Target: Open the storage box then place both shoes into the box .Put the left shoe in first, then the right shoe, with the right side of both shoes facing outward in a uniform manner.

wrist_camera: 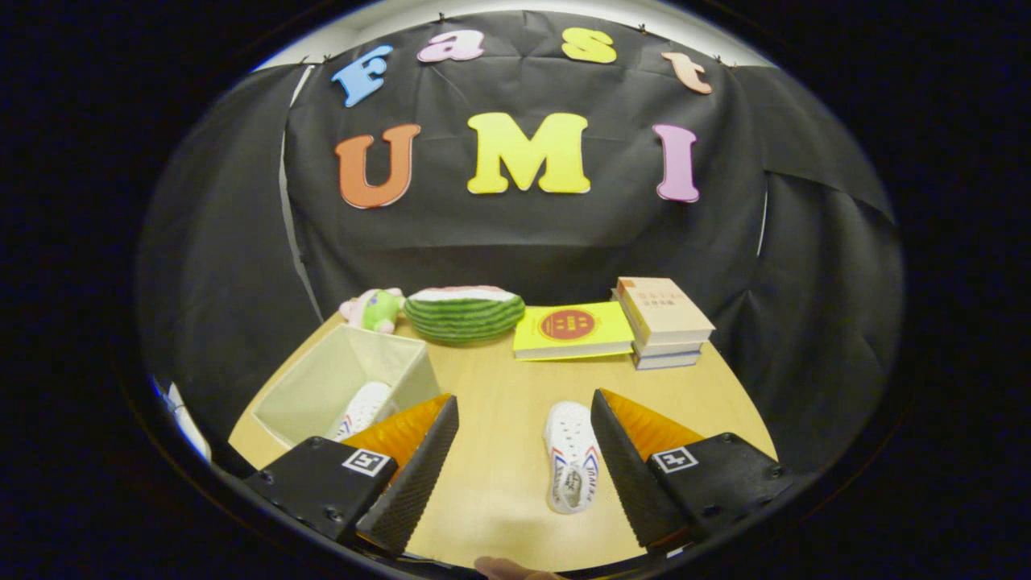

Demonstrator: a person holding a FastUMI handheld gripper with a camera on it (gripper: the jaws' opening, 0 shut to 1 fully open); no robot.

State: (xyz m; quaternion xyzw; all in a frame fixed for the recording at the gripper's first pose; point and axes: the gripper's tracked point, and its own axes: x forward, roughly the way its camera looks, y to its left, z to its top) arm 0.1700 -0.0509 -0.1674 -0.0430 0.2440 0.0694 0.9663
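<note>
A beige fabric storage box stands open on the wooden table, beyond my left finger. One white shoe with red and blue stripes lies inside it, partly hidden by that finger. A second white shoe lies flat on the table between my fingers, close against the right finger, toe pointing away. My gripper is open wide above the table and holds nothing.
At the table's far edge lie a green and pink plush toy, a watermelon-shaped cushion, a yellow book and a stack of books. Black cloth walls surround the round table.
</note>
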